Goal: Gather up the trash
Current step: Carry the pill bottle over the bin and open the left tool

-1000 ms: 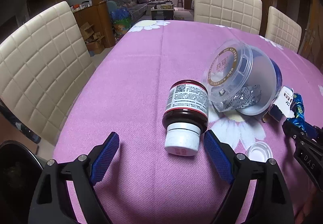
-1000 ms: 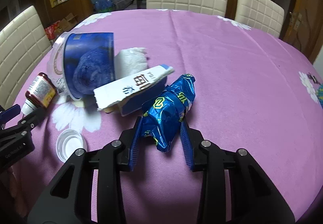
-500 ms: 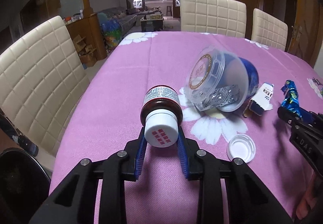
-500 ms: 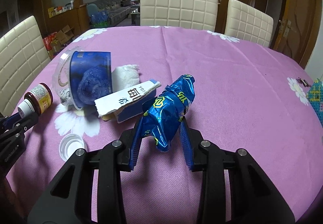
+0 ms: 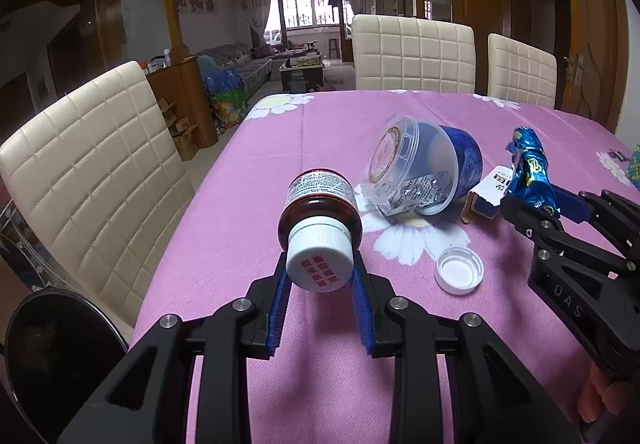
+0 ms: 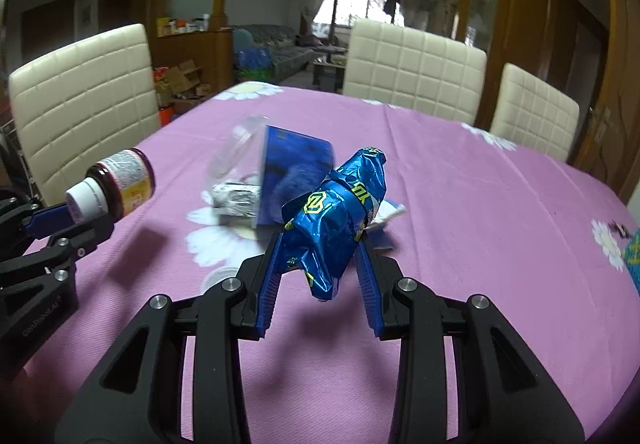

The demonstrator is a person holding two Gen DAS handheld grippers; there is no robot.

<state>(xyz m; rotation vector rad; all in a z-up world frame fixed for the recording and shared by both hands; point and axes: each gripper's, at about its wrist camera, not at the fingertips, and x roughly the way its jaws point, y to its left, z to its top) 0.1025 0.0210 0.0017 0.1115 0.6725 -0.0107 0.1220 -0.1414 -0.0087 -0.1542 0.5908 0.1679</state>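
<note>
Both pieces now hang clear of the table [image 5: 248, 179], lifted since a second ago (ready for a bin, I judge). The left gripper [image 5: 320, 284], then wide open, clamps the bottle [image 5: 318, 211] by its red-lettered cap; the right gripper [image 6: 318, 268] pinches the blue wrapper [image 6: 336, 219]. "DAS" marks the right gripper's side.
</note>
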